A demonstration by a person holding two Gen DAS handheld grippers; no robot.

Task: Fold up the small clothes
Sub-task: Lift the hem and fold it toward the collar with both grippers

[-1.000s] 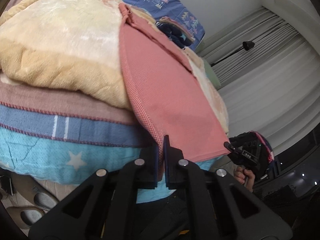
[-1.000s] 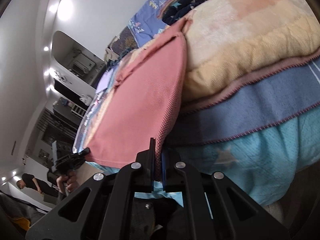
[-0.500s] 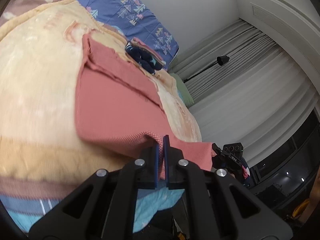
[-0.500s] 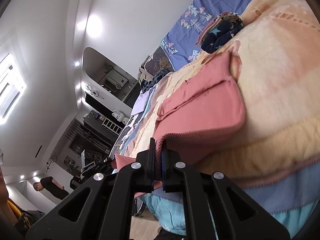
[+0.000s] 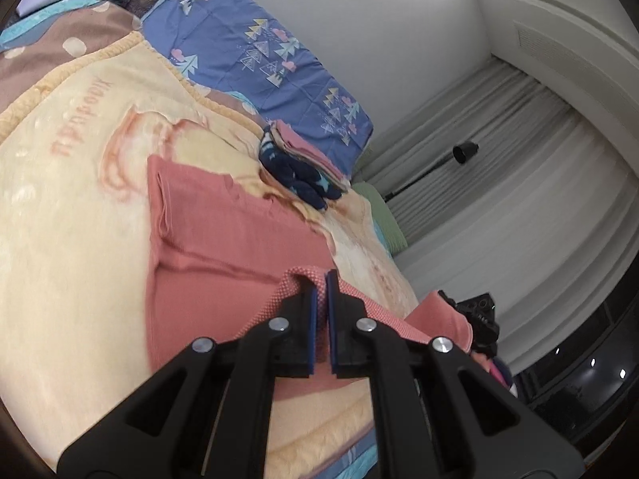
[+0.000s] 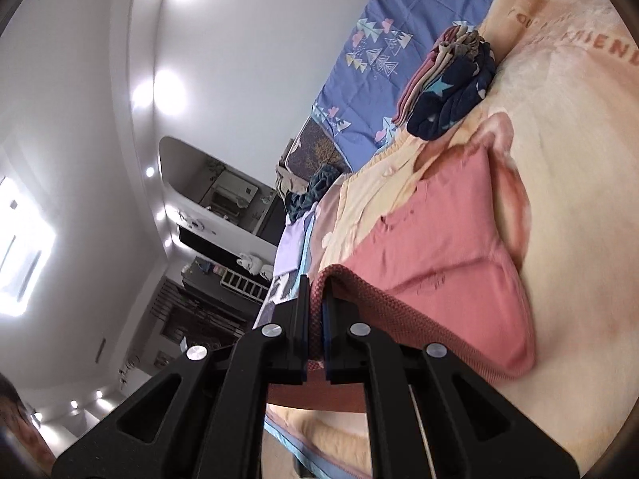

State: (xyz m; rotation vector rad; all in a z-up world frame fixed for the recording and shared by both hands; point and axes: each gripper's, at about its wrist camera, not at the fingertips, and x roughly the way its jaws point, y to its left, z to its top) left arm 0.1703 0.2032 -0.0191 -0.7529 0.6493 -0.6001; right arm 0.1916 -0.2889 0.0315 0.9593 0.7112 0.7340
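Observation:
A pink knit garment (image 5: 223, 263) lies on the cream blanket (image 5: 72, 207) on the bed, its near hem lifted and doubling over toward the far end. My left gripper (image 5: 321, 279) is shut on one near corner of the hem. My right gripper (image 6: 315, 283) is shut on the other near corner; the garment (image 6: 435, 247) spreads to its right. The right gripper (image 5: 479, 319) also shows at the garment's far side in the left wrist view.
A stack of folded clothes (image 5: 303, 167) with a dark blue starred piece lies near the blue patterned pillow (image 5: 255, 52); it also shows in the right wrist view (image 6: 451, 92). Curtains (image 5: 519, 183) hang at the right. Shelves (image 6: 223, 279) stand beyond the bed's far side.
Both grippers have lifted the garment's hem from the bed's hanging edge up over the bed top and carried it forward, so the garment now doubles over itself.

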